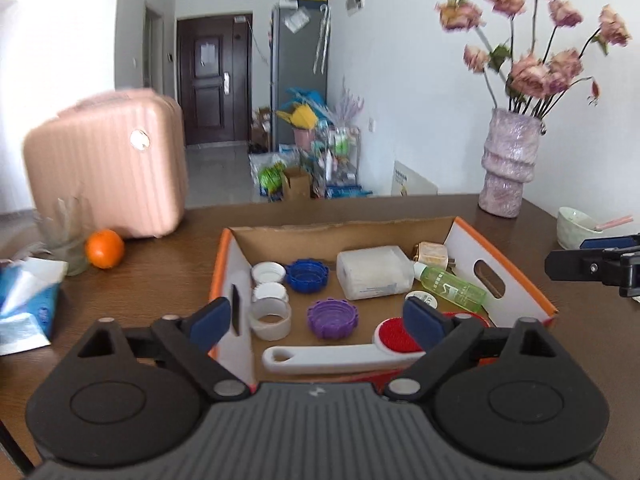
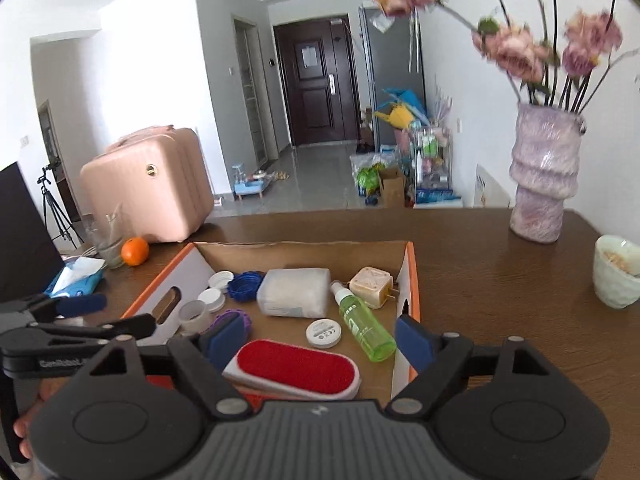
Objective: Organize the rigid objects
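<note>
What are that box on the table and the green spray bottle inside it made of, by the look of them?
The box looks like cardboard: matte brown inside, raw torn-looking top edge, printed white and orange walls, punched handle slots. The spray bottle seems to be clear green plastic, glossy and see-through, with a white cap.

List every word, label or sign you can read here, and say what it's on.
"CE": white round disc in the box.
Embossed lettering on the left gripper arm: too blurred to read.
Green bottle label: too small.
White container label: too small.
Blue tissue pack: blurred.
Door notice: unreadable.
</note>
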A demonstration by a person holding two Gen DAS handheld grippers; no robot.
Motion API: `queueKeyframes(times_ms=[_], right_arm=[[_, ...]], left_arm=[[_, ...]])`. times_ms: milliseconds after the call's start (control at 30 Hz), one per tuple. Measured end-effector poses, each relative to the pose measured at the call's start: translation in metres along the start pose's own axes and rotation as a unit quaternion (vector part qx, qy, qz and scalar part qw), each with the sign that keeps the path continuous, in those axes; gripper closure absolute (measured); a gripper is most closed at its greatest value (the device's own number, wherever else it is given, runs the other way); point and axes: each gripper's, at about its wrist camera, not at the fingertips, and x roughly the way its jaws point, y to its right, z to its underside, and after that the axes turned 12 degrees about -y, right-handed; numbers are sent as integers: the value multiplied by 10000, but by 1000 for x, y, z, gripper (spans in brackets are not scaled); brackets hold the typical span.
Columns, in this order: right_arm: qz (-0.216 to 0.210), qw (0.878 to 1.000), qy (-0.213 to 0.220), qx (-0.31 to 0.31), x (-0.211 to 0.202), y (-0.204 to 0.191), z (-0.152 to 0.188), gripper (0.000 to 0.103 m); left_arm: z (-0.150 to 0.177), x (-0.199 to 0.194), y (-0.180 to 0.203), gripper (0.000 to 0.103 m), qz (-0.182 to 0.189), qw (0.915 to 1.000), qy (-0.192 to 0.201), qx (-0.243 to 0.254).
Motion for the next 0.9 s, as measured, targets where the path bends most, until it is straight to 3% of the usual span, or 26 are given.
queueKeyframes(times_ms=[167,267,333,600,733,900], right_arm=[[588,9929,945,-415,-33,-23,37,1],[788,9813,1638,-636,-48,-33,71,0],[823,9760,1859,-779,-51,-38,90,0],[904,9817,1529,-683,-53,-54,133,0],[864,9832,1503,-577,-71,-62,150,0],[859,9860,1312,-565,-98,-74,190,0]], left_arm=[[37,-45,-4,0,-372,9972,647,-45],[63,-66,-8,0,-375,9930,1111,-164],[78,-75,-8,0,-348,9911,1282,-128],[110,-95,-10,0,-369,9920,1199,-167],[127,-102,-11,0,-411,9940,975,-269],[162,-134,-7,0,-453,9941,966,-215]])
